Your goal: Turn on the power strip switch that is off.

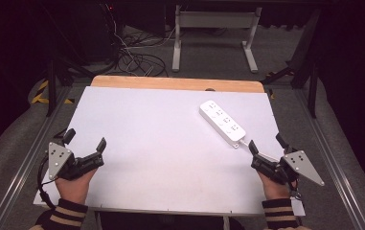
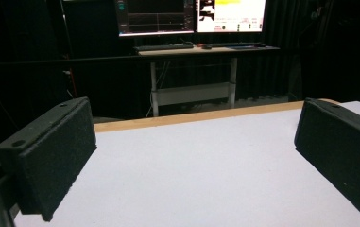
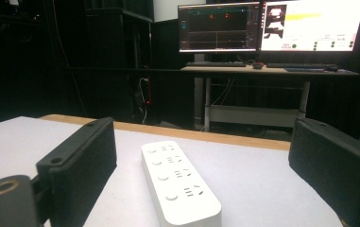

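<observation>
Between matte black pads, glossy oblong white power strip (image 3: 177, 185) lies.

A lab set up for recording: black curtains (image 1: 352, 72) close off the room, two lit monitors (image 3: 267, 26) with graphs stand on a wooden desk (image 3: 267, 70), tangled cables (image 1: 137, 57) cross the grey carpet, and a white-topped counter (image 1: 170, 158) sits between metal rails (image 1: 333, 158).

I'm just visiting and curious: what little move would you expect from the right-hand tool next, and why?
Probably a short push forward, so the right tool brings its jaws around the near end of the white power strip. Its jaws stand wide open with nothing between them, and the strip lies flat on the white table just ahead, lined up between the jaws in the right gripper view. The left tool is open too, far from it.
</observation>
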### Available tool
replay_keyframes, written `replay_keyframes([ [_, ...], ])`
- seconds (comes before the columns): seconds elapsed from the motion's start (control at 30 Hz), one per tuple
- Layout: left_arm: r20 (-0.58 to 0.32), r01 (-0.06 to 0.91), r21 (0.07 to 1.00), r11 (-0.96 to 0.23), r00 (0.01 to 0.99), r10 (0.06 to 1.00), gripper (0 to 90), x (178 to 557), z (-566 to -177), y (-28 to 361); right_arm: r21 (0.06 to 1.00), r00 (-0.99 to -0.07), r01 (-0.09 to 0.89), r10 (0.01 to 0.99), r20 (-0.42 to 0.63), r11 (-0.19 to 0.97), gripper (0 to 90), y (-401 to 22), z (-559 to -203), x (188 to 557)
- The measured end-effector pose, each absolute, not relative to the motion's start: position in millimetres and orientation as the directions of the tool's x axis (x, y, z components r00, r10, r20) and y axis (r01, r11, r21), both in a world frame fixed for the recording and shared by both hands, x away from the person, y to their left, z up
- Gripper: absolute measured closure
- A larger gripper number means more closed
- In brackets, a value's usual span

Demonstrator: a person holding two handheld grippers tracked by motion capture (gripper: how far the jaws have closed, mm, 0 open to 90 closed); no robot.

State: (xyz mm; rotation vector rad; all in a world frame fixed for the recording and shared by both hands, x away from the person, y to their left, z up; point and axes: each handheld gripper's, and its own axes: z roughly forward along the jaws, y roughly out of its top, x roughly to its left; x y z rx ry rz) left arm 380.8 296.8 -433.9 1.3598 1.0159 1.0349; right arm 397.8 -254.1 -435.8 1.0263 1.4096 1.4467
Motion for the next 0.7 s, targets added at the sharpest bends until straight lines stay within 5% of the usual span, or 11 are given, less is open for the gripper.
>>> replay_keyframes([
  [0.7,0.030,0.021,0.999,-0.036,0.254,0.967,0.2,380.9,-434.2,297.0,1.000,-0.287,-0.014,0.958,-0.015,0.011,8.0,-251.4,-438.0,399.2],
])
